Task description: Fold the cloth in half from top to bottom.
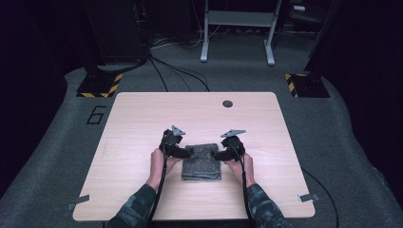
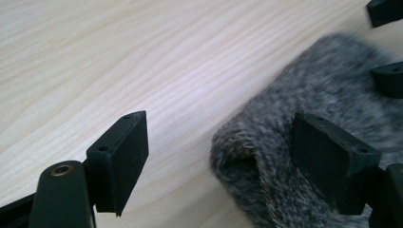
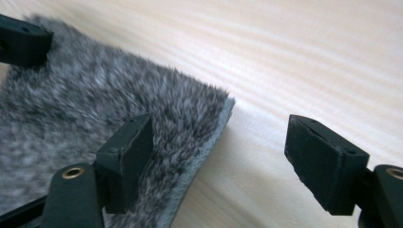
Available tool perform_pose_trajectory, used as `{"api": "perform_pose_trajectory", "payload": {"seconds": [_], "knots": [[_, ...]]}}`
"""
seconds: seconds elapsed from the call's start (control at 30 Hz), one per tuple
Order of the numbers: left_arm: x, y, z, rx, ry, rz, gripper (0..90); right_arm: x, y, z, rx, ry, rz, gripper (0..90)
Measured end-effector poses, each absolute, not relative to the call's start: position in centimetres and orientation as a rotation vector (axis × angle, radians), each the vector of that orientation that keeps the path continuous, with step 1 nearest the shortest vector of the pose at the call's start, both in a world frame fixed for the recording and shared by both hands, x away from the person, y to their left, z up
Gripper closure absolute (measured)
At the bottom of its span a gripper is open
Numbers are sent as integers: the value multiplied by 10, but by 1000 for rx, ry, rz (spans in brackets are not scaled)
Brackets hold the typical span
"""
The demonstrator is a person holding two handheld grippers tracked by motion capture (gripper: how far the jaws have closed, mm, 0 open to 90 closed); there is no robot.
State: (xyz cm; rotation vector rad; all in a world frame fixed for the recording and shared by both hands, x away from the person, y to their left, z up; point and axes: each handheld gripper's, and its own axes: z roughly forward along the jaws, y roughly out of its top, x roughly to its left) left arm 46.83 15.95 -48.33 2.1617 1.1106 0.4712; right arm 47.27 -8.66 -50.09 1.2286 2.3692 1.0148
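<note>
A folded grey furry cloth lies on the wooden table, near its front middle. My left gripper is at the cloth's far left corner and my right gripper at its far right corner, tips pointing toward each other. In the left gripper view the left gripper stands open, straddling the cloth's rolled fold, one jaw over the fur and one over bare wood. In the right gripper view the right gripper is open too, astride the cloth's edge. Neither pad presses on the cloth.
A dark round hole sits in the table near its far edge. Tape tabs mark the front corners. Beyond the table are a grey metal frame, floor cables and striped bases.
</note>
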Motion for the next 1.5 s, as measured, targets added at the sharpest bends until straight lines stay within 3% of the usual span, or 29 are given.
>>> {"api": "perform_pose_trajectory", "payload": {"seconds": [0.33, 0.63, 1.03, 1.5], "knots": [[478, 161, -511, 2198, 1161, 487, 198, 470, -82, -515, 1227, 2389, 945, 228], [469, 178, -496, 2124, 1166, 460, 137, 465, -94, -501, 1211, 2368, 1041, 153], [432, 224, -478, 2079, 1176, 511, 68, 436, -144, -475, 1242, 2260, 1121, 107], [387, 281, -509, 2051, 1298, 578, 34, 401, -211, -505, 1365, 2165, 1012, 79]]}}
